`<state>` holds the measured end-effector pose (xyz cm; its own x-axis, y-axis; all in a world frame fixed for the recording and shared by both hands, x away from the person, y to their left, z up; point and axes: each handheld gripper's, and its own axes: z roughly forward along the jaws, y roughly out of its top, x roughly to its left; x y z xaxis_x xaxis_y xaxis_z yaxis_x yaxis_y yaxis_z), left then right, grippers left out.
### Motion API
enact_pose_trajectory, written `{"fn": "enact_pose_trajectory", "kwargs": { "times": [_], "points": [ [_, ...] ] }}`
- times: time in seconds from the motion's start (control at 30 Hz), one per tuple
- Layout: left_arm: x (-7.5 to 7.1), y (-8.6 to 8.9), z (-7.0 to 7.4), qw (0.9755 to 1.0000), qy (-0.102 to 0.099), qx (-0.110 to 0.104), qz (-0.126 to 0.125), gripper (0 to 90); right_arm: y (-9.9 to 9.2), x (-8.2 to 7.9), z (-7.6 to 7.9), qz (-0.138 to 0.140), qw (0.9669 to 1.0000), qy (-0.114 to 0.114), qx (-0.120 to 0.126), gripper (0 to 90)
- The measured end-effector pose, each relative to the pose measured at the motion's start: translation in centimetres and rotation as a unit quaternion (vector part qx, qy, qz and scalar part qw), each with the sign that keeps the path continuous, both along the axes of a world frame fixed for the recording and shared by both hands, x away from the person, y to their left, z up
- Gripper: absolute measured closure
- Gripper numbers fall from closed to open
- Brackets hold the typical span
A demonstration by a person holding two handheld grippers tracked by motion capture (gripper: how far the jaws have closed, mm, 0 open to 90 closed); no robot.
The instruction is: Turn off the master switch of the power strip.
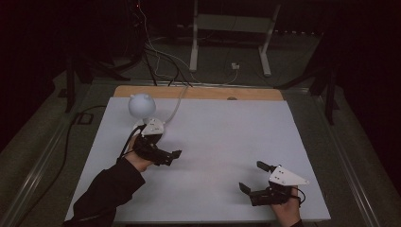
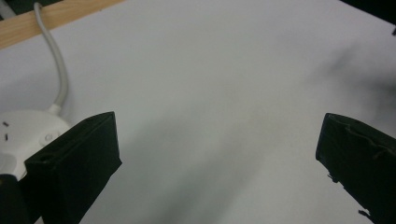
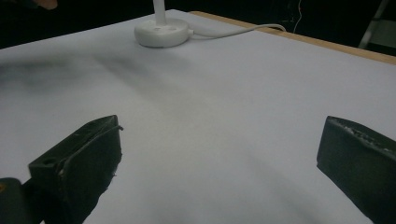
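A white lamp with a round head (image 1: 142, 105) stands at the back left of the white table (image 1: 222, 137). My left gripper (image 1: 171, 157) is held just in front of it, open and empty. In the left gripper view the gripper (image 2: 217, 154) has its jaws wide apart over bare table, with the lamp's round base (image 2: 28, 130) beside the left jaw. My right gripper (image 1: 252, 176) is near the front right edge, open and empty. Its own view shows the gripper (image 3: 219, 154) with wide jaws and the lamp base (image 3: 162, 31) far ahead.
The lamp's white cable (image 1: 177, 106) runs back over the wooden strip (image 1: 198, 92) at the table's far edge. Beyond it, on the dark floor, are more cables and a white stand (image 1: 229, 42).
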<state>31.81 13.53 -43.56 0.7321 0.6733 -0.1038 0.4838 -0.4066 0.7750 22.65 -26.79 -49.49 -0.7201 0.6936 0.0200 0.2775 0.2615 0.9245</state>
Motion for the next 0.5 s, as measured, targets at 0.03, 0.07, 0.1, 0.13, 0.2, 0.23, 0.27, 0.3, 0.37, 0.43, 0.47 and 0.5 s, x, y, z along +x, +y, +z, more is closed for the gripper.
{"fn": "enact_pose_trajectory", "kwargs": {
  "times": [0.03, 0.07, 0.1, 0.13, 0.2, 0.23, 0.27, 0.3, 0.37, 0.43, 0.47, 0.5],
  "points": [
    [-0.2, 0.3, -0.1, 1.0000, 0.003, -0.007, -0.005, 0.3, 0.0, 0.0, 0.0, 0.000, 1.0000, 0.001, -0.001, 0.0],
    [-0.3, 0.6, -0.1, 0.9998, 0.006, -0.014, -0.007, 0.3, 0.0, 0.0, 0.0, 0.000, 1.0000, 0.001, -0.001, 0.0],
    [-0.5, 0.9, -0.2, 0.9998, 0.007, -0.017, -0.010, 0.3, 0.0, 0.0, 0.0, 0.000, 1.0000, 0.001, -0.001, 0.0],
    [-0.7, 1.1, -0.3, 0.9998, 0.006, -0.017, -0.011, 0.3, 0.0, 0.0, 0.0, 0.001, 1.0000, -0.001, -0.002, 0.0],
    [-1.1, 1.6, -0.4, 0.9997, 0.005, -0.018, -0.015, 0.4, 0.1, 0.0, 0.0, 0.000, 1.0000, -0.001, -0.002, 0.0],
    [-1.2, 1.9, -0.5, 0.9996, 0.007, -0.021, -0.019, 0.4, 0.1, 0.0, 0.0, 0.001, 1.0000, -0.001, -0.003, 0.0],
    [-1.5, 2.1, -0.5, 0.9996, 0.004, -0.019, -0.018, 0.4, 0.1, 0.0, 0.0, 0.001, 1.0000, -0.001, -0.003, 0.0],
    [-1.7, 2.3, -0.6, 0.9996, 0.002, -0.018, -0.021, 0.4, 0.1, 0.0, 0.0, 0.000, 1.0000, -0.001, -0.003, 0.0],
    [-2.1, 2.6, -0.7, 0.9996, -0.001, -0.015, -0.023, 0.4, 0.1, 0.0, 0.0, 0.000, 1.0000, 0.000, -0.003, 0.0],
    [-2.5, 3.0, -0.8, 0.9995, -0.004, -0.015, -0.028, 0.4, 0.2, 0.0, 0.0, 0.001, 1.0000, -0.001, -0.004, 0.0],
    [-2.7, 3.1, -0.9, 0.9995, -0.006, -0.016, -0.028, 0.4, 0.2, 0.0, 0.0, 0.001, 1.0000, -0.001, -0.004, 0.0],
    [-2.8, 3.3, -1.0, 0.9994, -0.006, -0.017, -0.031, 0.4, 0.2, 0.0, 0.0, 0.001, 1.0000, 0.000, -0.004, 0.0]
  ]
}}
